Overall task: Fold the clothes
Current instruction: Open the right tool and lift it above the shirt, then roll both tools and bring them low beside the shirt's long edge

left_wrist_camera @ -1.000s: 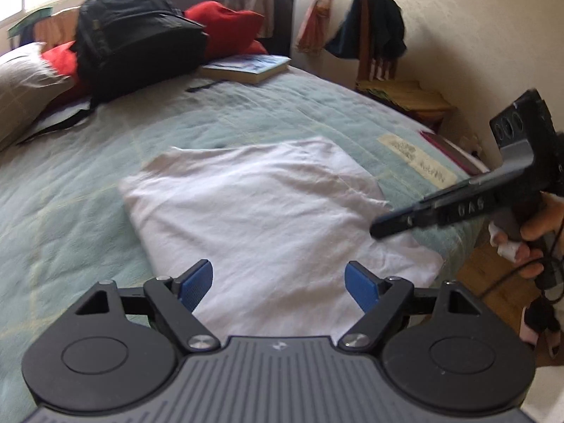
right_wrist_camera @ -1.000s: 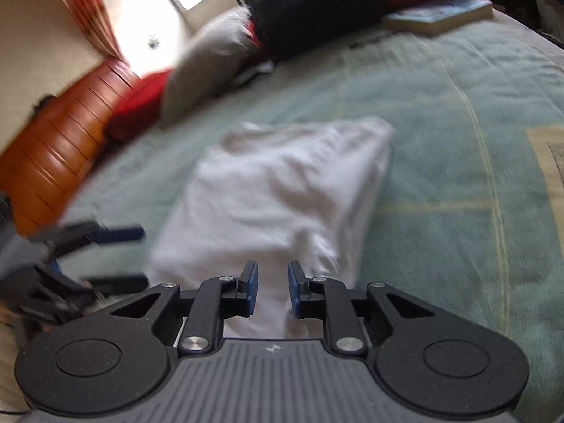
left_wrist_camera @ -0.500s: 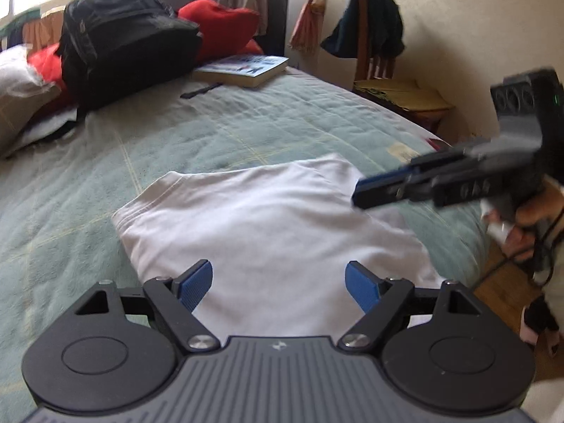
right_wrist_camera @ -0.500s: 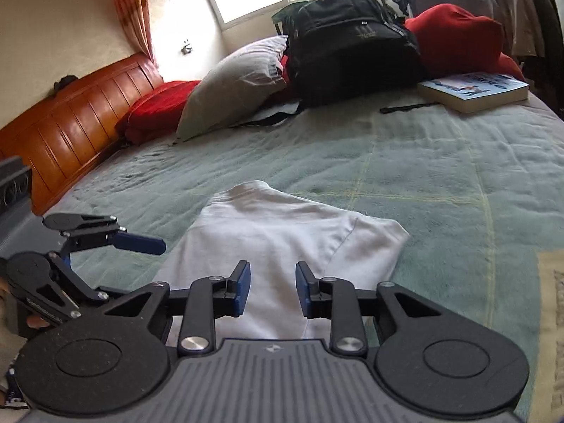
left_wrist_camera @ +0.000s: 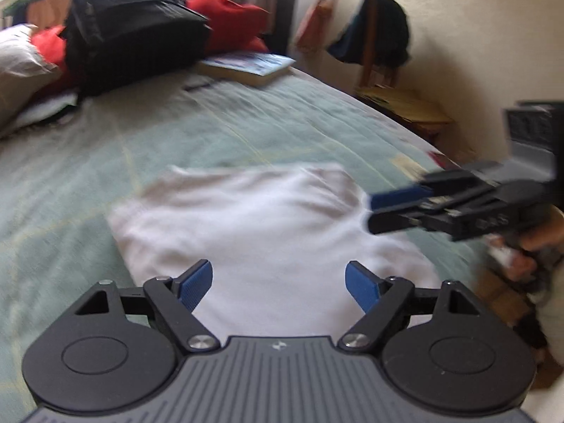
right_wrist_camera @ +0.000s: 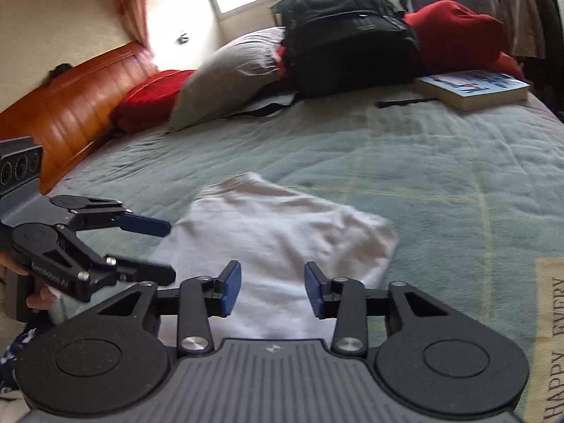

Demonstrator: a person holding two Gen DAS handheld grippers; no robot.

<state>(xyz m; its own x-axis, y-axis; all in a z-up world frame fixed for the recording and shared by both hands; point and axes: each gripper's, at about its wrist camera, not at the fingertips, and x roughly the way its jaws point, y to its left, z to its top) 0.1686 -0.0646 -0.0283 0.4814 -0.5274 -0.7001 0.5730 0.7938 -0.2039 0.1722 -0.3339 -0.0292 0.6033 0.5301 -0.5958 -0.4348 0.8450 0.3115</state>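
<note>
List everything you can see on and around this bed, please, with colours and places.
folded garment: one, white, flat mid-bed
bedspread: one, pale green
backpack: one, black, far side
pillow: one, grey, beside backpack
cushions: red, around backpack
book: one, blue cover, right of backpack
headboard: wooden, orange-brown
chair: wooden, dark clothing draped
left gripper: jaws wide, empty
right gripper: jaws opening, empty

A green-quilted bed [right_wrist_camera: 440, 162] is occupied centrally by a folded white garment [right_wrist_camera: 278, 236]; a backpack [right_wrist_camera: 345, 31] and a book [right_wrist_camera: 472, 88] are placed toward twelve and one o'clock.
</note>
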